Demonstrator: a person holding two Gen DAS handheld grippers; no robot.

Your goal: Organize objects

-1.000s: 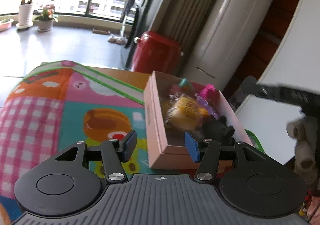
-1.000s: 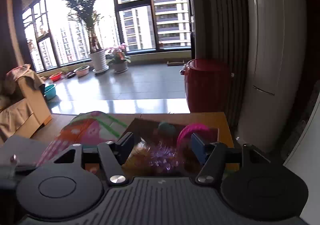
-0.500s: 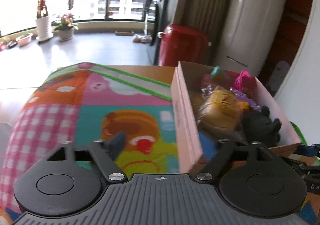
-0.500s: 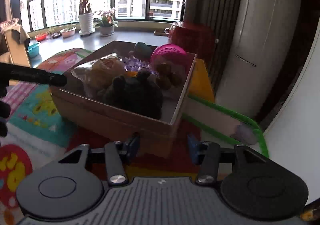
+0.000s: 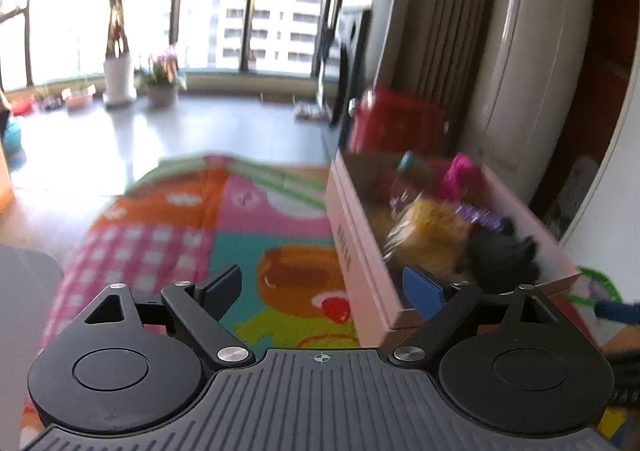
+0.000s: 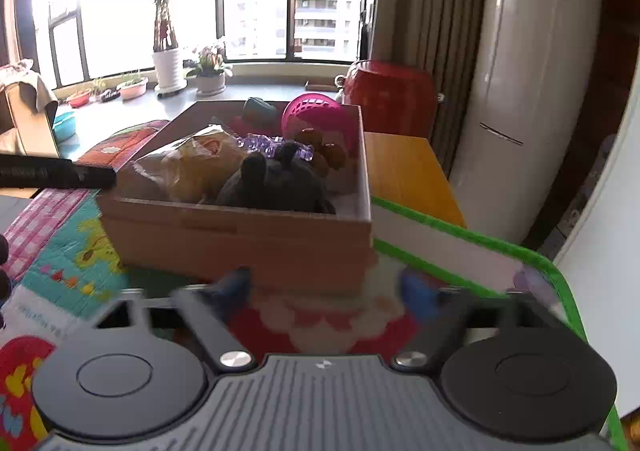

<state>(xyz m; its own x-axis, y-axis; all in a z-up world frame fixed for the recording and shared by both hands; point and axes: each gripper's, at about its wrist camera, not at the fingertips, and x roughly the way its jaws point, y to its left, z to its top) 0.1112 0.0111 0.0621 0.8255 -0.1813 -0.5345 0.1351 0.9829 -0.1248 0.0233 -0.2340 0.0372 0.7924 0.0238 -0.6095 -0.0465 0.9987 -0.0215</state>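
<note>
Right wrist view: the right gripper (image 6: 324, 291) has its fingers (image 6: 236, 283) spread wide, having just been opening with nothing between them, just short of the near wall of the cardboard box (image 6: 240, 235) full of toys on the colourful mat (image 6: 60, 263). The left gripper (image 5: 320, 287) also gapes empty, straddling the box's near corner. Half a second ago the right fingers were closer together.

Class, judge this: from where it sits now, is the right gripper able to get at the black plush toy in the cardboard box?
Probably yes. The right gripper is open and empty, the cardboard box has no lid, and the black plush toy lies on top near its front wall, which the gripper must clear.
</note>
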